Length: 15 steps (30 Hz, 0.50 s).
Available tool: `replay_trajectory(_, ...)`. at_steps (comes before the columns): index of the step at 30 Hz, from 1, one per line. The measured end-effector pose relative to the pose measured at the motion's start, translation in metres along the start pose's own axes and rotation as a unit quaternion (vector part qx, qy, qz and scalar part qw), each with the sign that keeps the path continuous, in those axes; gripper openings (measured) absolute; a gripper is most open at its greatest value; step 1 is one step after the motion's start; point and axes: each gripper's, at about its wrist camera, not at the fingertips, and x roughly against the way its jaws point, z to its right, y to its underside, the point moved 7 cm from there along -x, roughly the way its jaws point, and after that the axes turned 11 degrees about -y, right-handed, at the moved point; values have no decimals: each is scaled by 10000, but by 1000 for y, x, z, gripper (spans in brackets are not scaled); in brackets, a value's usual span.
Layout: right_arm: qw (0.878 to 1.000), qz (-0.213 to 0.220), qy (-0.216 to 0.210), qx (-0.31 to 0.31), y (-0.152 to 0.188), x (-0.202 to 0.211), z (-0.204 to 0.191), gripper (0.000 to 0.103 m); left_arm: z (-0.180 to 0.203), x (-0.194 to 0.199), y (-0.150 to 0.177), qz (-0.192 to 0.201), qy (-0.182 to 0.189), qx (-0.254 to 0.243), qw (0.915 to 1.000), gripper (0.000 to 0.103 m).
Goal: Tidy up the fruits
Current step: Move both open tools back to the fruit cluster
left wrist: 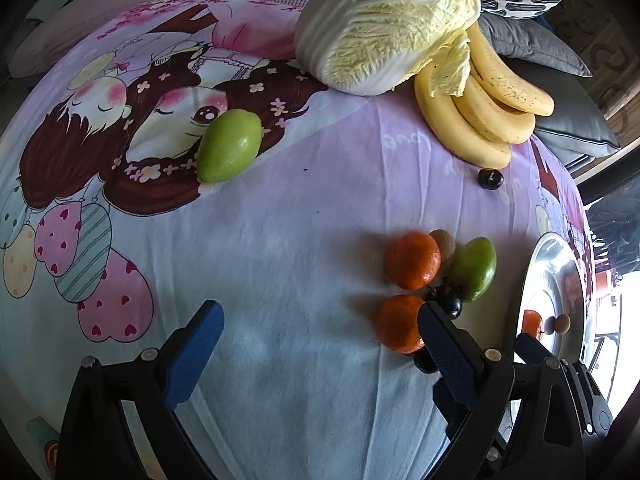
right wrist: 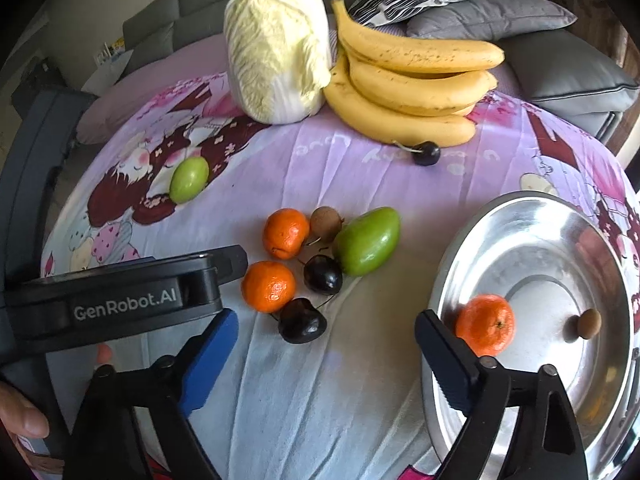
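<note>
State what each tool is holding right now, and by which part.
Nothing is held. The left tool and the right tool both stand open over the cloth with nothing between their fingers. The tangerine lies free in the metal bowl.

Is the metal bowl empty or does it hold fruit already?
Not empty: the metal bowl holds one orange and a small brown fruit.

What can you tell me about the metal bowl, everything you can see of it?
The metal bowl is round, shiny and shallow, silver like steel, with a flat circular base. It sits upright on the printed cloth, right of the loose fruit. Inside lie one orange tangerine and a small brown fruit, apart from each other. Its polished wall mirrors them.
</note>
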Motion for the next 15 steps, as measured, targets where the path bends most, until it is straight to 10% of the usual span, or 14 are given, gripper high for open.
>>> replay_trajectory(15,9992,-365,-98,152,3,-22,-2,70,-4,-8,3,-178,-95,41,9998,98)
